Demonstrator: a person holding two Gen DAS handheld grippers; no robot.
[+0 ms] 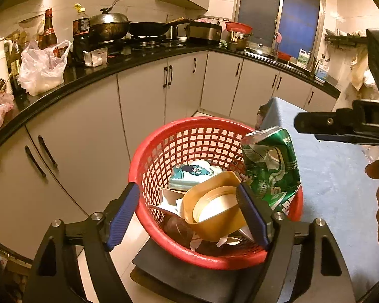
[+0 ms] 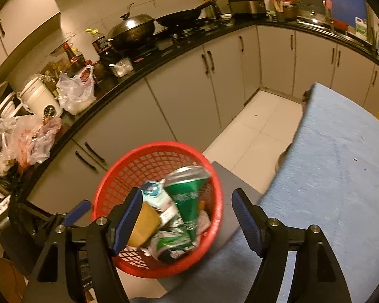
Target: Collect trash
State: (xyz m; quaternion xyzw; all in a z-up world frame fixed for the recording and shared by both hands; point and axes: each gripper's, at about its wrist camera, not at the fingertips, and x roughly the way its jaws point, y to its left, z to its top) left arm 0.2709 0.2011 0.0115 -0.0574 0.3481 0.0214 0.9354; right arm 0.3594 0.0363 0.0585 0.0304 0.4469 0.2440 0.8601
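Note:
A red mesh basket (image 1: 149,151) stands on a dark stool and holds trash: a crushed green can (image 1: 270,166), a yellow paper cup (image 1: 214,209) on its side, a teal tissue pack (image 1: 194,174) and paper scraps. My left gripper (image 1: 187,214) is open and empty, right above the basket. In the right wrist view the basket (image 2: 118,176) sits below, with the green can (image 2: 187,199) in it. My right gripper (image 2: 187,222) is open and empty above the basket's right side. It also shows in the left wrist view (image 1: 341,126) at the right.
A table with a blue cloth (image 2: 341,176) stands to the right of the basket. Grey cabinets (image 1: 144,93) under a black counter (image 1: 93,73) curve behind, with woks, bottles and plastic bags (image 1: 43,68) on it. White floor tiles (image 2: 255,131) lie between.

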